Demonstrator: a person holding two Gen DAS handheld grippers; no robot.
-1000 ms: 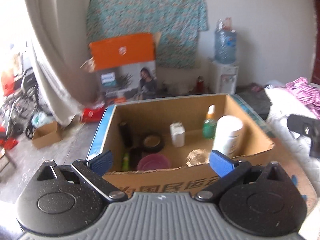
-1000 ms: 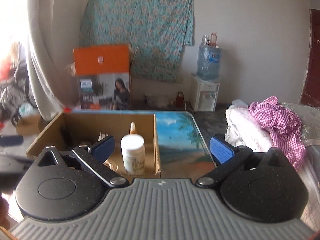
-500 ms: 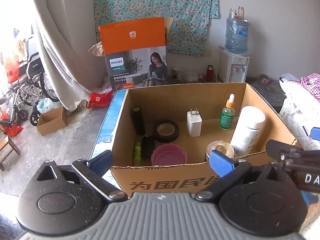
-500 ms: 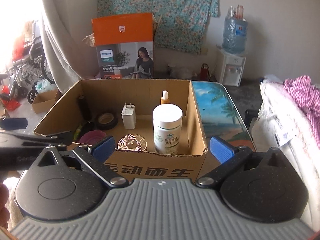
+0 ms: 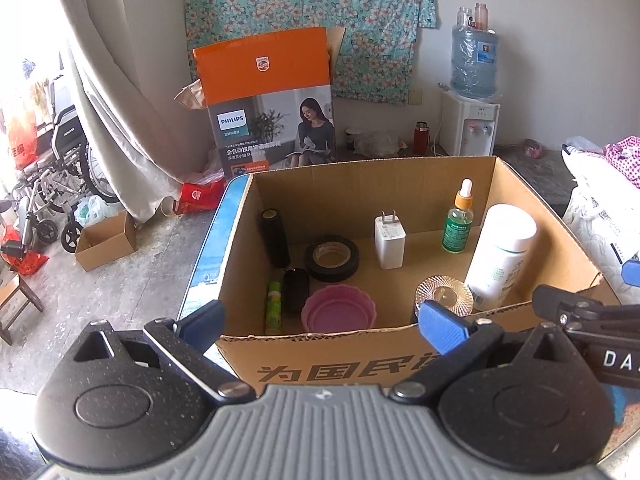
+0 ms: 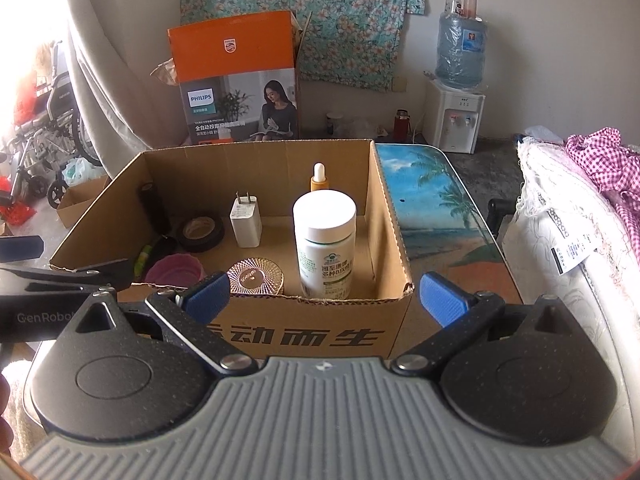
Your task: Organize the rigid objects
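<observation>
The cardboard box [image 5: 320, 360] sat on a beach-print table [image 6: 432, 208], holding a white bottle [image 6: 325, 240], dropper bottle [image 5: 458, 224], charger [image 5: 389, 242] and tape roll [image 5: 332, 258]. Left gripper [image 5: 322, 326] and right gripper [image 6: 324, 300] hovered near it, fingers spread, empty.

Both grippers, left gripper [image 5: 322, 322] and right gripper [image 6: 324, 296], now closer above cardboard box [image 5: 320, 364]

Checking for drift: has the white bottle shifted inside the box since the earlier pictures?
No. The white bottle stands by the cardboard box right wall, as before.
</observation>
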